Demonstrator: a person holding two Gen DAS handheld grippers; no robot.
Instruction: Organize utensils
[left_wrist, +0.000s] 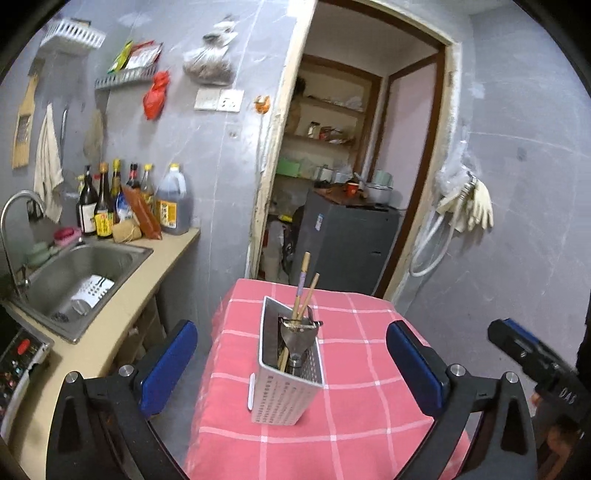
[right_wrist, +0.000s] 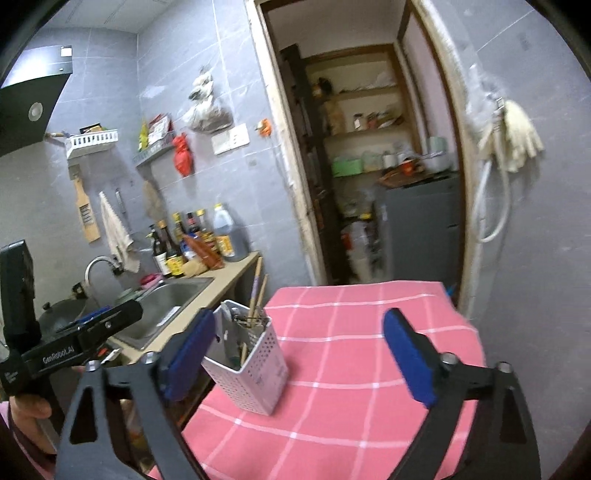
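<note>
The white utensil holder (left_wrist: 284, 373) stands on the table (left_wrist: 369, 387) beyond both grippers – left (left_wrist: 291, 363), right (right_wrist: 299, 360) – fingers spread wide, gripping nothing

The white holder (left_wrist: 286, 373) hides the low ends of the chopsticks (left_wrist: 303, 291); far pantry shelves (right_wrist: 369, 122) look blurry.
</note>
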